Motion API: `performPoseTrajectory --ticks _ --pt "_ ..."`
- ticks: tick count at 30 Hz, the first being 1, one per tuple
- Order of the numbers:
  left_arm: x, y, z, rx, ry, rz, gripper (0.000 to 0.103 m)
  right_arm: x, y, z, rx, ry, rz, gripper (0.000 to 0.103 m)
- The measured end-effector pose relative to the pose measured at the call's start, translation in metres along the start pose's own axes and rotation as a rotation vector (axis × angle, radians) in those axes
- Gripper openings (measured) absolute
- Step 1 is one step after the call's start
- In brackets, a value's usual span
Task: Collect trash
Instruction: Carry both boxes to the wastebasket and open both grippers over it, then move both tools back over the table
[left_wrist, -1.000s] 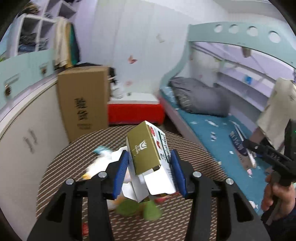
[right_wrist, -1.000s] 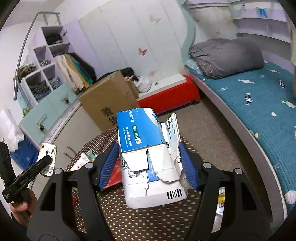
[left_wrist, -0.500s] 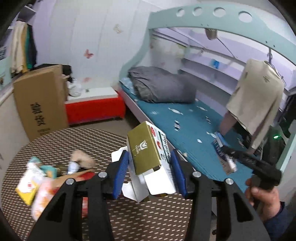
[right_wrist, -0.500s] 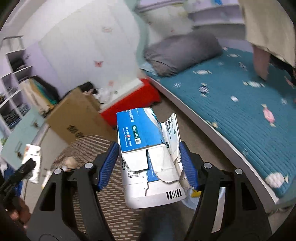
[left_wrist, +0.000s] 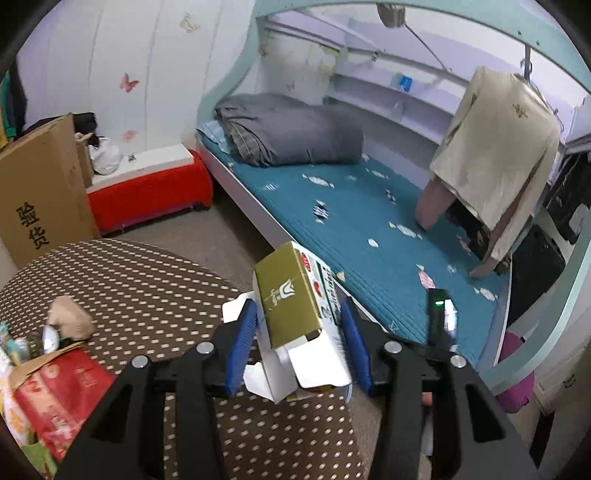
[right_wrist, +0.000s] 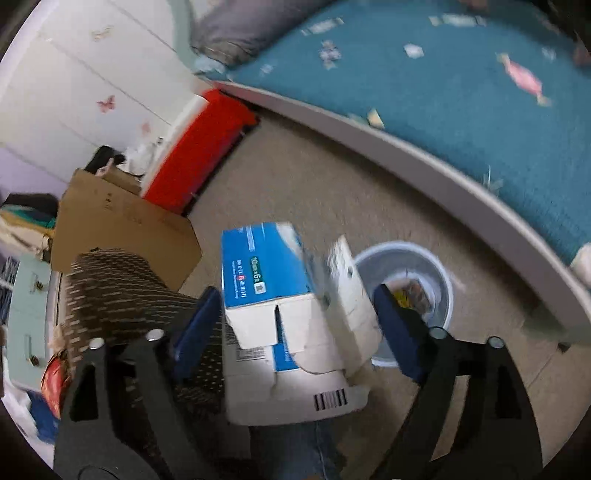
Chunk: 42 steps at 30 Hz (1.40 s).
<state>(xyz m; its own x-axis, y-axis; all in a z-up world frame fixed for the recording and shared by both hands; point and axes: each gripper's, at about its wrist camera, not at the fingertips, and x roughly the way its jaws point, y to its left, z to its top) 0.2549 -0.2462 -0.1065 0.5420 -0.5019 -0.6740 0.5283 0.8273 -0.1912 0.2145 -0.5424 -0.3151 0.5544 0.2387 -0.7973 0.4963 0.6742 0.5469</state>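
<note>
we have our right gripper (right_wrist: 295, 325) tilted down over the floor, and its jaws have just been opening: the blue pads now stand clear of the blue and white carton (right_wrist: 284, 314), which sits loose between them. the grey waste bin (right_wrist: 436, 266) lies on the carpet just beyond and to the right of the carton, already holding some wrappers. our worry is that the carton drops short, clips the bin's near rim or tumbles onto the carpet, since it does not look centred over the opening. our left gripper (left_wrist: 299, 339) is pinching the olive-green carton (left_wrist: 295, 310) by its sides above the edge of the dotted table (left_wrist: 147, 288); a torn flap hangs under it and may snag. on the blue carton we can read "10" and "6"; the rest is blurred. the cardboard box (left_wrist: 37, 192) bears the printed characters 验货.
</note>
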Motion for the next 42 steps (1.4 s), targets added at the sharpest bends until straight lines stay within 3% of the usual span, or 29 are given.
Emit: performPoseTrajectory --ticks 3,17,19,20,26,36,42 --pt "0.018 -0.011 0.0 0.018 0.035 -0.021 0.046 -0.008 -0.012 -0.003 0.044 -0.038 0.008 0.096" --pt "0.12 -0.079 -0.002 0.134 0.242 -0.151 0.049 -0.135 -0.002 0.004 0.019 -0.308 0.077 0.097" --pt "0.133 -0.083 -0.003 0.135 0.279 -0.15 0.071 -0.145 0.002 0.004 0.01 -0.329 0.075 0.097" --pt "0.137 -0.084 -0.003 0.133 0.286 -0.139 0.089 -0.147 0.004 0.002 0.006 -0.335 0.075 0.097" --pt "0.128 -0.072 -0.002 0.105 0.256 -0.106 0.09 -0.158 0.011 -0.002 -0.013 -0.366 0.061 0.097" --pt "0.05 -0.048 0.002 0.109 0.088 -0.013 0.09 -0.176 0.063 -0.027 -0.155 -0.441 -0.054 0.097" --pt "-0.002 -0.039 -0.001 0.117 -0.004 0.02 0.09 -0.194 0.1 -0.044 -0.232 -0.45 -0.034 0.097"
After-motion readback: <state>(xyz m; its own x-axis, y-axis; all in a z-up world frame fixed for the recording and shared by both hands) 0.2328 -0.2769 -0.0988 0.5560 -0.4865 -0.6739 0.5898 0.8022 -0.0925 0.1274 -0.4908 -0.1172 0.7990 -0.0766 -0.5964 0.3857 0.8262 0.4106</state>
